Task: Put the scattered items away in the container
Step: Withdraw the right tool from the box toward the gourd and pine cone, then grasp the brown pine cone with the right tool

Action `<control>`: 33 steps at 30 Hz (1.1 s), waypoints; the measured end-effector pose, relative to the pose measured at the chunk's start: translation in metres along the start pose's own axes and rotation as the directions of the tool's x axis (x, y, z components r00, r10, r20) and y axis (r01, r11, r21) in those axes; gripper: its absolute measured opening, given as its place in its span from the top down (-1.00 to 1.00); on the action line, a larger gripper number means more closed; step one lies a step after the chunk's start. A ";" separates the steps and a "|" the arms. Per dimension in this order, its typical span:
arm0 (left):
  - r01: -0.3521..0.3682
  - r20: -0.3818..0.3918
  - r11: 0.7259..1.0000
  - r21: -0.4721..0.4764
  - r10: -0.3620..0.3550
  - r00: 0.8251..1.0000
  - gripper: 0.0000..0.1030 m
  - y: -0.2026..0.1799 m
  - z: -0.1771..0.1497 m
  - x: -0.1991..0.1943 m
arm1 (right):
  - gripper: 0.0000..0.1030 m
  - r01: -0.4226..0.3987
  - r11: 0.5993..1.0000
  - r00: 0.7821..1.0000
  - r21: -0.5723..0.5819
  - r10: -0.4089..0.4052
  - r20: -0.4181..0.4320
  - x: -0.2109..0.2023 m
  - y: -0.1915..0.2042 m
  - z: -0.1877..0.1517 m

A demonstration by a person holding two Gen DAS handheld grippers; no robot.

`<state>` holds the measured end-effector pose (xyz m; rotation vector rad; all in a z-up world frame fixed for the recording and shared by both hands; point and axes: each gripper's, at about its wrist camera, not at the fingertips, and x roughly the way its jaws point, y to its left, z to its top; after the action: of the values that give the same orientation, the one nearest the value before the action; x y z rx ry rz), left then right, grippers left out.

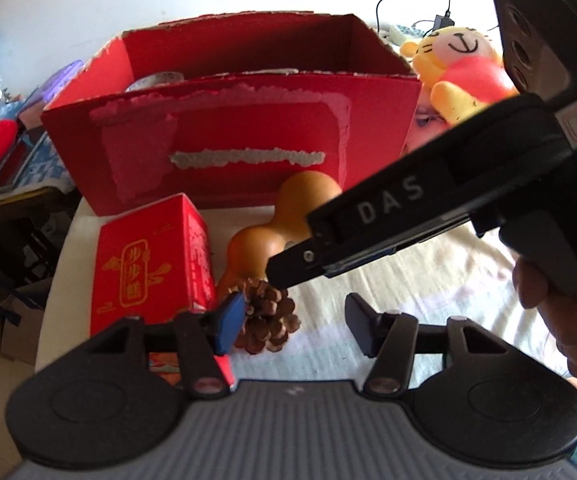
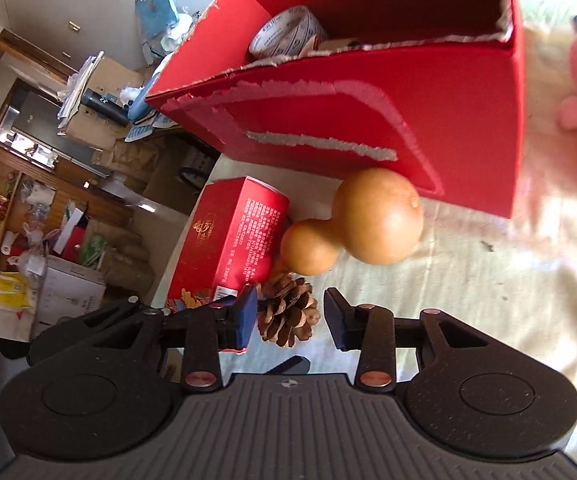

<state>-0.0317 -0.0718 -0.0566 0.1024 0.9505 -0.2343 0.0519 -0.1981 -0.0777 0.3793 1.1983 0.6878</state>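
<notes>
Right in front of the big red container (image 2: 368,92), three things crowd together: a pine cone (image 2: 288,310), a brown gourd (image 2: 352,228) and a small red box (image 2: 232,240). From the pine cone, the gourd sits at about 1 o'clock and the small box at about 10 o'clock, both pretty much touching it.

The right gripper (image 2: 290,316) has its fingers spread wide with the cone sitting between them, nothing pinched yet. The left gripper (image 1: 294,322) is spread open too and empty, with the cone just by its left pad (image 1: 230,320). A roll of tape (image 2: 286,32) is already inside the container.

What worries me from here:
- Both grippers point at the same small spot, and in the left view the right one hangs right over the cone. If both go in, they probably knock each other.
- The right gripper's left finger is tight against the small red box, so closing may shove or tip it.
- Pine cone scales are springy and uneven, so I'd guess a shallow pinch could let it twist out.
- The gourd is round and looks ready to roll if the cone gets dragged against it.

A yellow plush toy (image 1: 460,64) sits beside the container at about 2 o'clock.
</notes>
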 end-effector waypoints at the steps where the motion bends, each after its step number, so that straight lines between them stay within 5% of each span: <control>1: -0.006 -0.004 1.000 -0.001 0.006 1.000 -0.13 0.001 0.000 0.001 | 0.20 -0.007 1.000 1.000 0.009 0.007 -0.010 0.003 -0.003 0.001; 13: 0.016 -0.038 0.999 -0.042 -0.018 0.999 -0.14 0.010 -0.002 0.010 | 0.19 -0.060 0.995 0.994 0.077 0.067 -0.091 0.019 -0.018 0.001; 17: 0.045 -0.029 0.997 -0.058 -0.047 0.998 -0.14 0.010 0.000 0.009 | 0.38 -0.081 0.991 0.990 0.104 0.092 -0.106 0.014 -0.027 0.000; 27: 0.156 -0.022 0.986 0.055 -0.155 0.988 -0.17 -0.022 0.005 0.011 | 0.41 -0.018 0.987 0.998 0.163 0.027 -0.053 -0.029 -0.057 -0.012; 33: 0.186 -0.015 0.982 0.037 -0.186 0.982 -0.21 -0.025 0.009 0.017 | 0.47 -0.021 0.976 0.999 0.218 0.028 -0.029 -0.040 -0.074 -0.022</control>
<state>-0.0208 -0.1002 -0.0652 0.0499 0.9684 -0.4249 0.0443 -0.2819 -0.1017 0.5689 1.3054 0.5862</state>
